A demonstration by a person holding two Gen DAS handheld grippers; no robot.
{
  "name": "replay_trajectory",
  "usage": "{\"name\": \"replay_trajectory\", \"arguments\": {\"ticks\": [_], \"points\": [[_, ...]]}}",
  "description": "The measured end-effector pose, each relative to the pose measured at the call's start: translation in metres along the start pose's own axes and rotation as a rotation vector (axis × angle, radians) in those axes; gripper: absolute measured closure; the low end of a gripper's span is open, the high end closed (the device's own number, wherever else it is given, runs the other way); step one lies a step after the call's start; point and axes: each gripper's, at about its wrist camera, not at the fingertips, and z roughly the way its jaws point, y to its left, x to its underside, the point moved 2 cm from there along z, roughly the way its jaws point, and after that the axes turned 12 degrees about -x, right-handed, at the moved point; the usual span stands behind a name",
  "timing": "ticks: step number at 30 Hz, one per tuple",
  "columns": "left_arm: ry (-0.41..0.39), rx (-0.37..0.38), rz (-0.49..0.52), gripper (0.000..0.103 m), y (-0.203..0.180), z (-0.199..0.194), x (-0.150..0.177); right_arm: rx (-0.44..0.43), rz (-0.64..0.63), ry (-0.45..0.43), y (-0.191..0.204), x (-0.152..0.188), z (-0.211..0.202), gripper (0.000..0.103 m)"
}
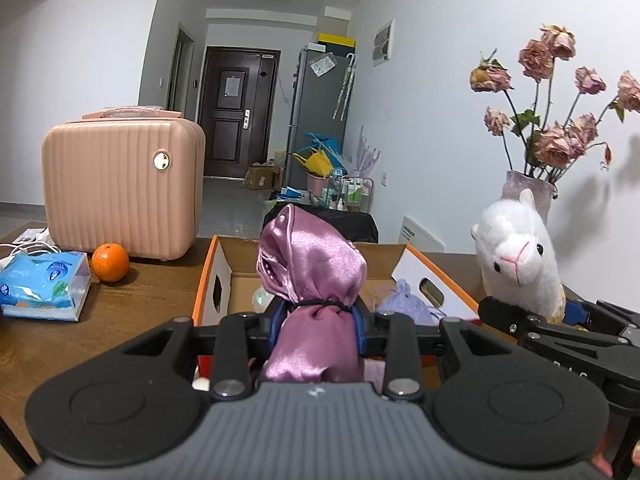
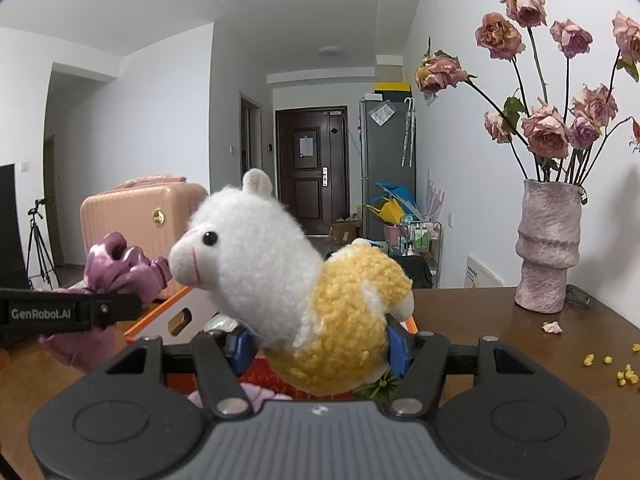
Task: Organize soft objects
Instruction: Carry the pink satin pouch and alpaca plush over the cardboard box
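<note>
Left gripper (image 1: 320, 320): clamped on tied mauve satin pouch (image 1: 312, 264). Right gripper (image 2: 320, 348): holding white-and-yellow plush alpaca (image 2: 280, 272). Advice: lower both gently into orange-edged cardboard box (image 1: 208, 276).

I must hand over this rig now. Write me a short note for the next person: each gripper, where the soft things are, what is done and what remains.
Left gripper: shut on the purple satin pouch, gripped at its black tie, held above the cardboard box.
Right gripper: shut on the white and yellow alpaca plush, gripped at its yellow body, also raised beside the box.
Done: a lilac soft item already lies in the box.
Left: neither held item has been set down yet. Probably both go into the box; then release each gripper.
</note>
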Motion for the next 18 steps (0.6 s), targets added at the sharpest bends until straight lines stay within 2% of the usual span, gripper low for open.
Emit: {"name": "replay_trajectory", "arguments": {"ticks": [18], "points": [[-0.011, -0.040, -0.024, 0.070, -0.004, 0.063, -0.029, 0.012, -0.021, 0.033, -0.026, -0.015, 0.068, 0.041]]}}
